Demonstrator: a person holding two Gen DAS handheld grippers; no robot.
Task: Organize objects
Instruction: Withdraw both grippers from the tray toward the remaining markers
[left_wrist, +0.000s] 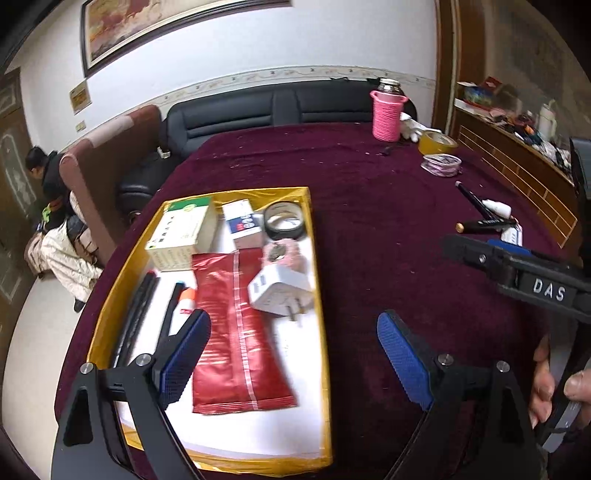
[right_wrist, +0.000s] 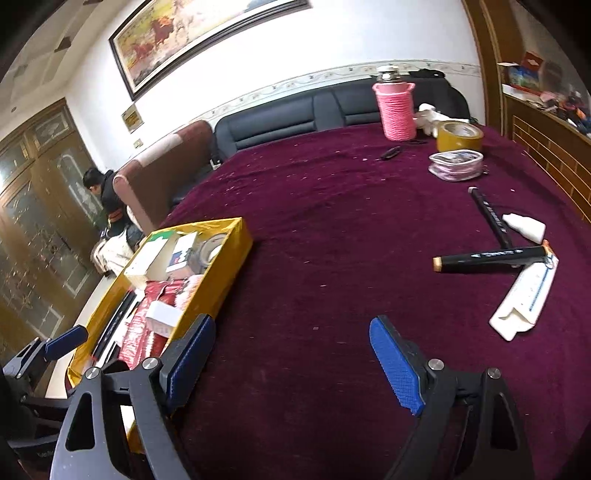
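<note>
Left wrist view: left gripper is hovering over the near end of the yellow tray, jaws standing wide, gripping nothing; red packet is lying flat in the tray beside the white plug adapter; green-topped box and black tape roll are sitting at the far end.

Right wrist view: right gripper is hanging over bare maroon cloth, jaws spread wide, empty; two black markers are lying crossed on the cloth, well to the right of the tray, touching a white tube; pink-wrapped flask is standing upright far back.
</note>
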